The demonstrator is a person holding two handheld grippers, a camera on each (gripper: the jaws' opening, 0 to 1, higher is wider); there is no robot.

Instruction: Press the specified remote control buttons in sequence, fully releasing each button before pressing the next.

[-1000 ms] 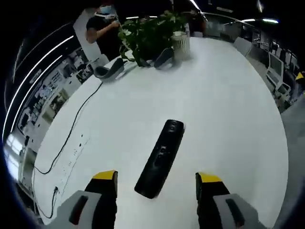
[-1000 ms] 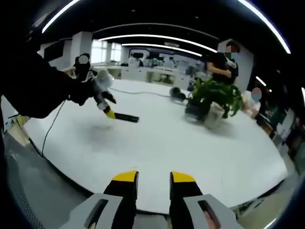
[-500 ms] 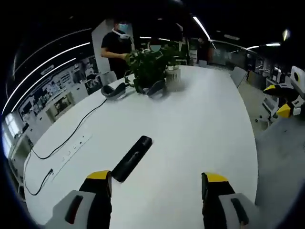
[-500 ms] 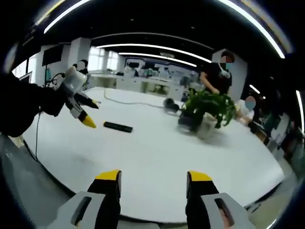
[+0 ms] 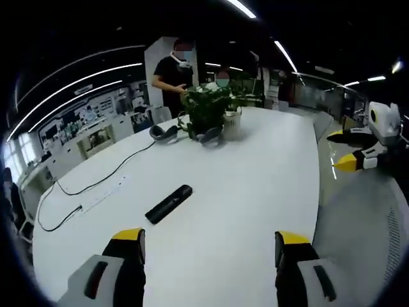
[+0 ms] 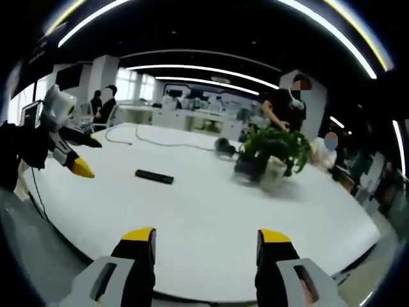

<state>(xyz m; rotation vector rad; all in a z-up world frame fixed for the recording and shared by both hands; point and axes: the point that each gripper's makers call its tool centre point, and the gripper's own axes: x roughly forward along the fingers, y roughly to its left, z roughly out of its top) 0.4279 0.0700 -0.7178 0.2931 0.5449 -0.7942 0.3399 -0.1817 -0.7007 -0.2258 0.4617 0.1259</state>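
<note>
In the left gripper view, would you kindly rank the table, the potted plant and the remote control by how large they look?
1. Table
2. Potted plant, though it stands farther off
3. Remote control

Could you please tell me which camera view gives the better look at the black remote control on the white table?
The left gripper view: the remote control lies nearer and larger there, on the table just ahead of the open jaws. In the right gripper view the remote control is a small, distant dark bar.
</note>
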